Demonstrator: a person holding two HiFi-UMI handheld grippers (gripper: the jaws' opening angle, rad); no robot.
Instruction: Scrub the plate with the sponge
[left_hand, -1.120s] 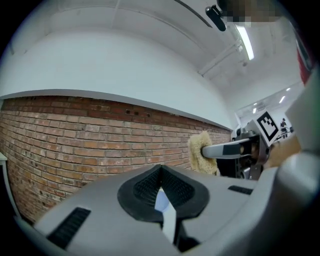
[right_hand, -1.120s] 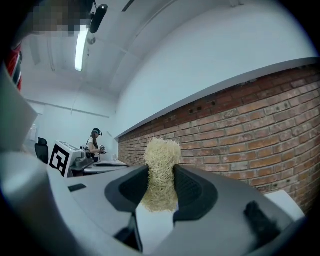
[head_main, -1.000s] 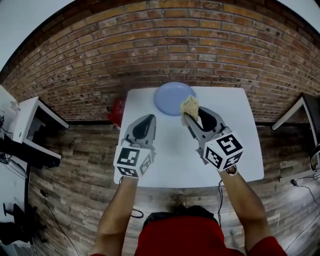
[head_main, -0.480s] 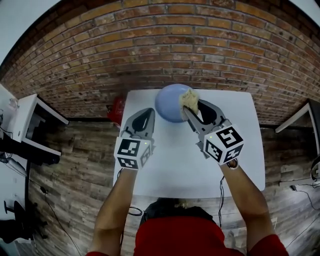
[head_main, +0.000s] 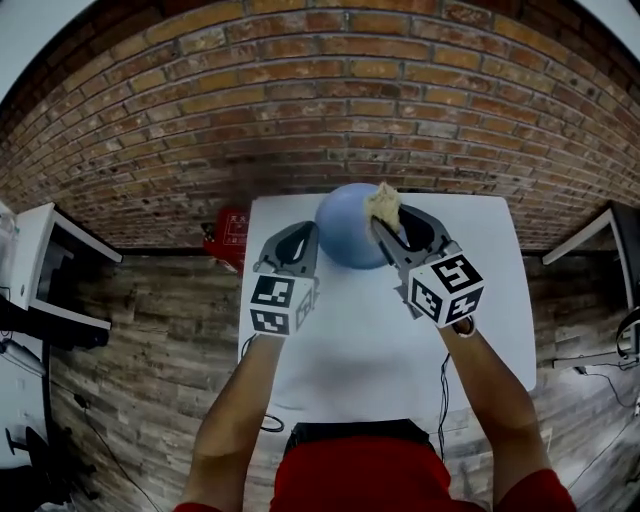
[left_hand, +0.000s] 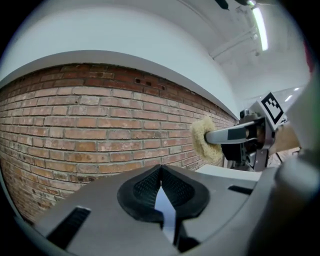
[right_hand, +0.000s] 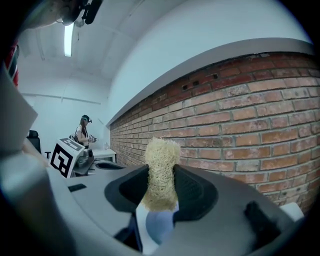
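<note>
A light-blue plate sits at the far edge of the white table. My right gripper is shut on a tan fibrous sponge, which hangs over the plate's far right rim. In the right gripper view the sponge stands upright between the jaws, with the plate showing blue below them. My left gripper is shut and holds nothing, its tip close beside the plate's left rim; whether it touches I cannot tell. From the left gripper view the sponge shows at the right.
A brick wall rises right behind the table's far edge. A red object stands on the wooden floor to the table's left. White desks stand at far left and far right. A person stands far off.
Both grippers have moved forward toward the plate. The left gripper has come up beside its left rim, still shut. The sponge stays in the right gripper over the right rim.
</note>
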